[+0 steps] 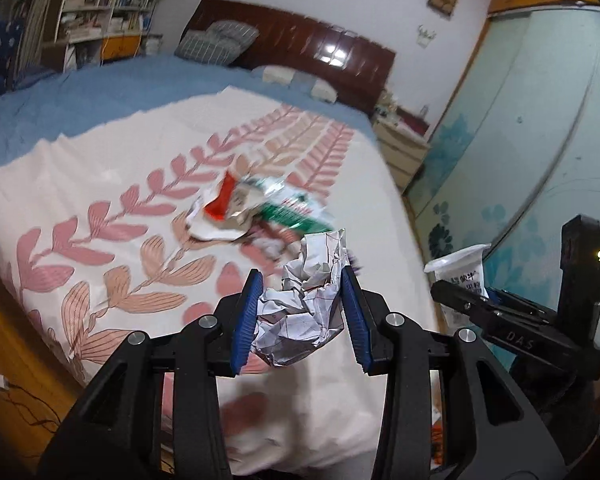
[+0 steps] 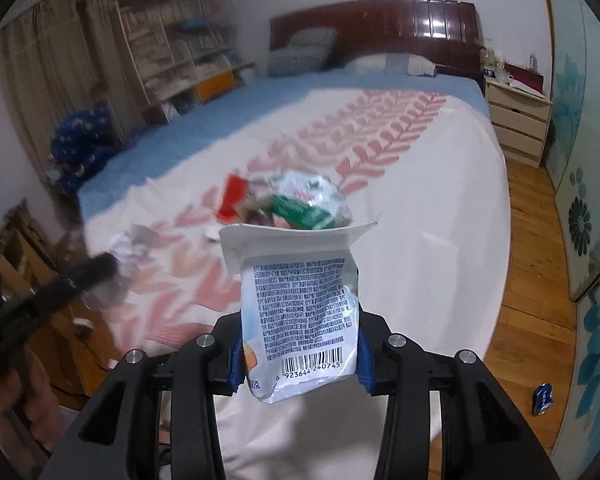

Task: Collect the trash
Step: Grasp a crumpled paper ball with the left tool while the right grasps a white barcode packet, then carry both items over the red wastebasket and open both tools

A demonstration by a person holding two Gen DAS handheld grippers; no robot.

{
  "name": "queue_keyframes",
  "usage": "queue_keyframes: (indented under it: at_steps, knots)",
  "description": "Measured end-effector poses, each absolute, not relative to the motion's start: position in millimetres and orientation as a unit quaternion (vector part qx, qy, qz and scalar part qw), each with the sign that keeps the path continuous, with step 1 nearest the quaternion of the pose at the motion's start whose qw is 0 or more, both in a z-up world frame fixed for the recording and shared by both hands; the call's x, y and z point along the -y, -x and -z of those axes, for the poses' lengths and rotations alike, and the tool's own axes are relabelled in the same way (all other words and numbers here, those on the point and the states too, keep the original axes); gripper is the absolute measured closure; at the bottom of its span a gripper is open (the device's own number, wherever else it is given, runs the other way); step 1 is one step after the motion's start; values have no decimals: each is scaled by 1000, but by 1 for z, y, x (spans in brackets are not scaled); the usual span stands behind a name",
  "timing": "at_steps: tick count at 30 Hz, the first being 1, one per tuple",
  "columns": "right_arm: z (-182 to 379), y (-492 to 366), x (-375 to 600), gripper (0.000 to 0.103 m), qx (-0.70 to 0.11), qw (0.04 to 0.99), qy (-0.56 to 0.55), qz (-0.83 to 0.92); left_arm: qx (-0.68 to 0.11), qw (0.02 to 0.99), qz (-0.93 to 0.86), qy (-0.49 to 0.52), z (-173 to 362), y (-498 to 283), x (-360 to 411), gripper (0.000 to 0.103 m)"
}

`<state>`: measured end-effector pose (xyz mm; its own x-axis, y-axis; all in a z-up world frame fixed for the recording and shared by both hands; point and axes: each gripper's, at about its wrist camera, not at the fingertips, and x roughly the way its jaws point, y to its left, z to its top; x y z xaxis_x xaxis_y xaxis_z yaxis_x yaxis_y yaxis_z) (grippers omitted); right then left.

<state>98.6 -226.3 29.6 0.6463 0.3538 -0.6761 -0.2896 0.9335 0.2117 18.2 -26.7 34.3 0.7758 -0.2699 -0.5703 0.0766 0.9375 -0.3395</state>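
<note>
Left tool [image 1: 300, 312]: both blue-padded fingers [image 1: 246, 320] are closed against a crumpled paper ball [image 1: 304, 304], which is raised above the bed [image 1: 100, 184] near its foot edge. Right tool [image 2: 298, 352]: closed on a white packet [image 2: 300, 312] held upright between the pads, also raised over the foot edge. In the left wrist view the right tool sits just beside the left, at its right.

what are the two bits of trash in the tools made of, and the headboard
Crumpled ball in the left tool: looks like matte white paper, sharp creases and printed lines. Pouch in the right tool: likely glossy plastic or foil film, with soft wrinkles, sheen and a printed barcode. Headboard: seemingly dark red-brown lacquered wood, in vertical panels with bright reflections.
</note>
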Motion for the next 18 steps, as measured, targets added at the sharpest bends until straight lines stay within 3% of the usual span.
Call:
queue_keyframes:
  at_steps: [9,18]
  knots:
    - [-105,-21,337,61,-330,936,-69,-100,-290,930,189,119,-98,8,129,63]
    - [-119,70,504,60,-326,937,-120,41,-316,886,331,72,-114,16,272,63]
